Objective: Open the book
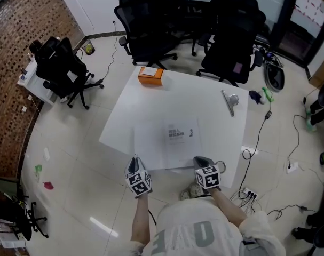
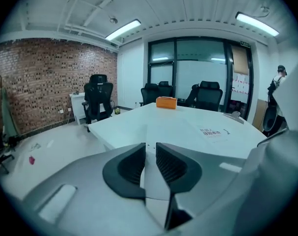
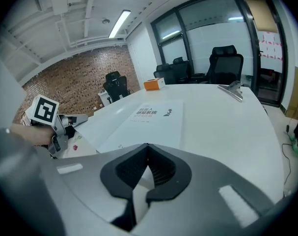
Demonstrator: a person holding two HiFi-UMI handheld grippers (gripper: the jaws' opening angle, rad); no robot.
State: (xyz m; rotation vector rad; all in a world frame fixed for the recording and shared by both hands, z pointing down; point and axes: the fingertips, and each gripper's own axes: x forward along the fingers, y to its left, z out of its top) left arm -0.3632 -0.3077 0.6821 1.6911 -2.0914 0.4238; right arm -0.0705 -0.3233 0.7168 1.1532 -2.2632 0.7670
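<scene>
On the bench (image 1: pixel 151 95), near its front edge, the book (image 1: pixel 162 145) lay closed, cover up, not open as wanted. The left hand-held gripper (image 2: pixel 149 154) stood spread and empty, and the right hand-held gripper (image 3: pixel 146 151) was pressed together on nothing.

book (image 1: pixel 170 143): white, print seemingly black | box (image 1: pixel 150 76): orange | table (image 1: pixel 204 97): white | wall (image 1: pixel 17 63): red-brown brick pattern
</scene>
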